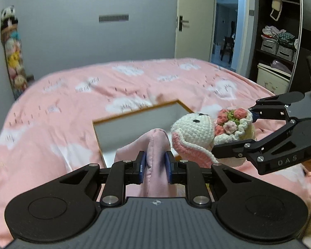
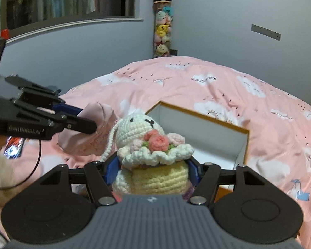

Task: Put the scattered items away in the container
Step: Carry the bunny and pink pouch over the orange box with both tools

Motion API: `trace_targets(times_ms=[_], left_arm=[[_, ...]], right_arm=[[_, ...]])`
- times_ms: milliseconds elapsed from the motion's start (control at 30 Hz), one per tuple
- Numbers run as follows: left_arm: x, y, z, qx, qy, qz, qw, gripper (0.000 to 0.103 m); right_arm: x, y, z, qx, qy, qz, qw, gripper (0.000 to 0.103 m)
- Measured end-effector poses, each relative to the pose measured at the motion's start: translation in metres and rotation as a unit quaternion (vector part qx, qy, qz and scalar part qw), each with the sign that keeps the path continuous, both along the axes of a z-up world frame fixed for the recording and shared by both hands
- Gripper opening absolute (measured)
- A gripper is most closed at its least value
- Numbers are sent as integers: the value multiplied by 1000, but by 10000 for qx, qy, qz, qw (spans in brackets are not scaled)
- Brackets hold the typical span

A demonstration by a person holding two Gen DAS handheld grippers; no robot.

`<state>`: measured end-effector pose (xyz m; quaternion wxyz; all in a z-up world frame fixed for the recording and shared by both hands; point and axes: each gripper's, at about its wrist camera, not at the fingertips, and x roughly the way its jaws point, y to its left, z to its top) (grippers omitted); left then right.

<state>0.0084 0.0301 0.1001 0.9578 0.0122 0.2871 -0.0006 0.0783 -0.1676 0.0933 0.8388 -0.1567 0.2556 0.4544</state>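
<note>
Left wrist view: the left hand-held gripper is clamped on a pink pouch. The right hand-held gripper grips the crochet bunny just before the box.

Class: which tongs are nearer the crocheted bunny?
Right. The right tongs are clamped around the crocheted bunny itself; the left tongs grip a pink cloth pouch beside it.

1. Our left gripper points forward and downward, its blue pads pressed against a pink fabric pouch.
2. Our right gripper is tilted downward too, jaws set wide, clamping the crocheted bunny at its sides.
3. The two grippers sit close together, side by side.
</note>
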Motion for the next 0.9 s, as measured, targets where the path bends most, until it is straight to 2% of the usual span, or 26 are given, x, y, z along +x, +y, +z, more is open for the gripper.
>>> trace_targets(times_ms=[133, 367, 567, 733, 900], left_arm=[[17, -8, -5, 600, -494, -93, 9969, 22], [53, -11, -26, 855, -847, -156, 9926, 22], [80, 4, -59, 560, -934, -24, 9940, 22], [95, 18, -84, 335, -710, 34, 9969, 22], [103, 26, -103, 323, -521, 22, 9981, 22]], right_arm=[[27, 16, -1, 65, -20, -286, 9996, 67], [74, 51, -20, 50, 168, -778, 9968, 67], [115, 78, -54, -106, 638, -1119, 9916, 67], [148, 92, -85, -155, 1241, -1430, 9818, 67], [160, 98, -108, -232, 1732, -1694, 9699, 67]])
